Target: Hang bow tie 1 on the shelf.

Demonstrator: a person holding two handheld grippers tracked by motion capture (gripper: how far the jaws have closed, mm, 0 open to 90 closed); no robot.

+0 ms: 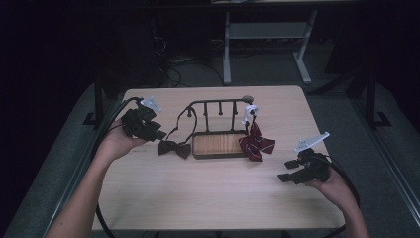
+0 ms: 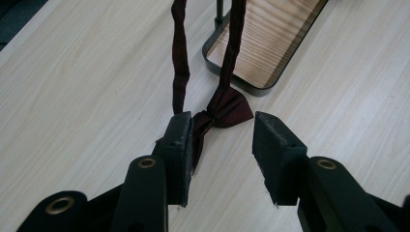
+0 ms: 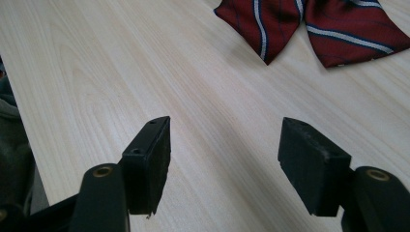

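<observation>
A dark maroon bow tie (image 1: 174, 148) lies on the table left of a black rack (image 1: 218, 102) with a wooden base; its strap loops up to the rack's left end. My left gripper (image 1: 159, 134) points at it from the left. In the left gripper view the bow tie (image 2: 225, 107) lies between the open jaws, its near wing beside the left jaw, and my left gripper (image 2: 223, 122) does not press it. A red striped bow tie (image 1: 256, 141) hangs from the rack's right end down to the table. My right gripper (image 1: 287, 171) stands open over bare wood, with the striped bow tie (image 3: 309, 26) ahead of its jaws (image 3: 225, 128).
The rack's wooden base (image 1: 219, 144) sits mid-table between the two ties, with a white tag (image 1: 249, 111) at its right post. The light wooden table (image 1: 208, 198) has free room along its front half. A desk frame (image 1: 262, 44) stands on the floor beyond.
</observation>
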